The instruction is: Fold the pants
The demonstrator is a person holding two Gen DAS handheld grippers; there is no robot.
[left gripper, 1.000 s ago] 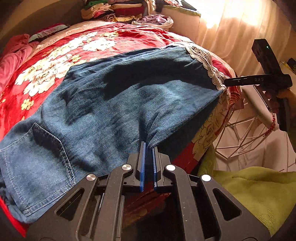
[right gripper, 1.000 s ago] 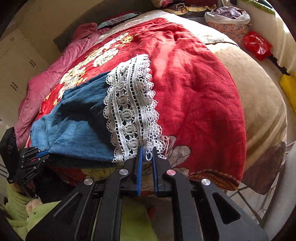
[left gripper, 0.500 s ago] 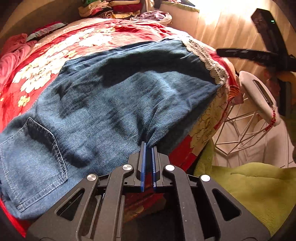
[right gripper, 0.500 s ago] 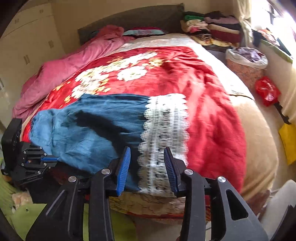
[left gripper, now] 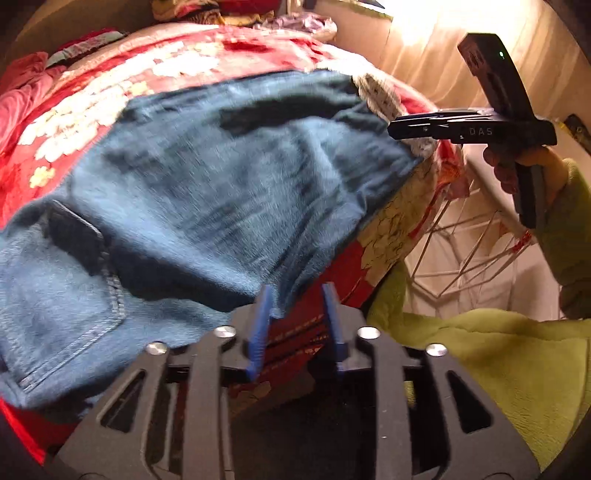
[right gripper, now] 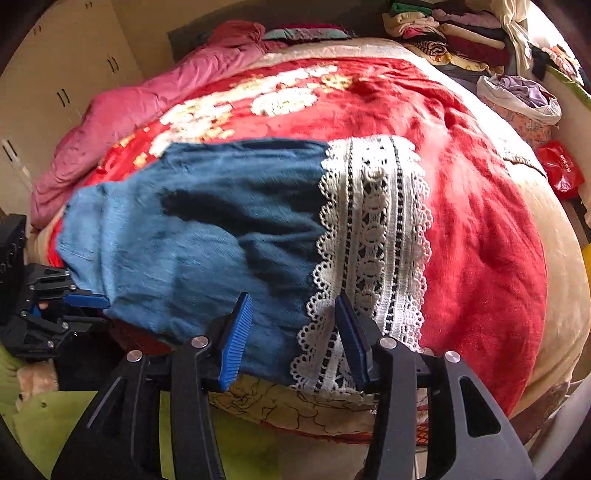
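Blue denim pants [left gripper: 207, 192] lie folded across the red flowered bedspread [right gripper: 480, 229], back pocket [left gripper: 70, 295] at the near left and white lace hem [right gripper: 373, 236] at the right end. My left gripper [left gripper: 295, 314] sits at the bed's near edge with its jaws opening. The corner of the denim fold hangs loose between the blue pads [left gripper: 260, 325], unpressed. My right gripper [right gripper: 293, 332] hovers over the seam of denim and lace, jaws opening, gripping nothing. It also shows in the left wrist view, right gripper [left gripper: 397, 129], and the left gripper [right gripper: 88, 314] in the right wrist view.
A pink quilt [right gripper: 147, 110] is bunched at the head of the bed. Stacked folded clothes [right gripper: 443, 33] and a lined basket of laundry [right gripper: 517, 96] stand beyond it. A red bag [right gripper: 559, 170] lies on the floor. A white wire stand [left gripper: 472, 251] and a green sleeve [left gripper: 569, 221] are at the right.
Both grippers went from shut on the pants to open: the left released the denim fold, the right released the lace hem, rolled level and drew back a little.
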